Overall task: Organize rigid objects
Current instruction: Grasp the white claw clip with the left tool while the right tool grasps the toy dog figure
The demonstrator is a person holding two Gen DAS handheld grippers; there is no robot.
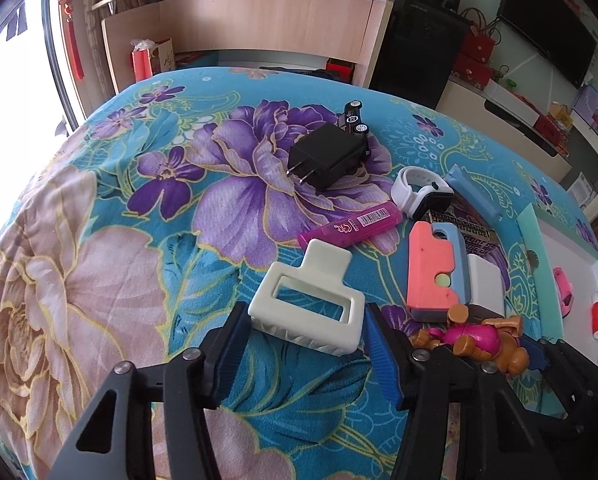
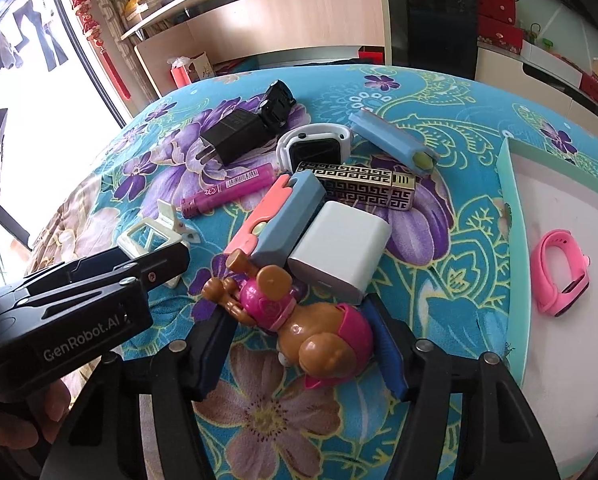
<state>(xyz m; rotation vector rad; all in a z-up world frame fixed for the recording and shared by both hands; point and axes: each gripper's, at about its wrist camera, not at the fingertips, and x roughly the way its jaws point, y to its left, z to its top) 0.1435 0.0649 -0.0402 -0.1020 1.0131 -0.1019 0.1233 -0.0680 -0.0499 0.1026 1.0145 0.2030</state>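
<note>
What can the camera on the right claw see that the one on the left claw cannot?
Only the right view shows the dog toy between its own claw and the left claw from outside, over the clip. Only the left view shows the red-capped tube in the tray. Both show the black charger, the purple lighter and the pink band.

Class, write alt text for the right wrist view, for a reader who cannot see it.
The right gripper straddles a brown and pink toy dog lying on a floral cloth. Behind the dog lies a clutter of small items, including a white charger and a black plug. At right, a pink watch lies in a white tray.
</note>
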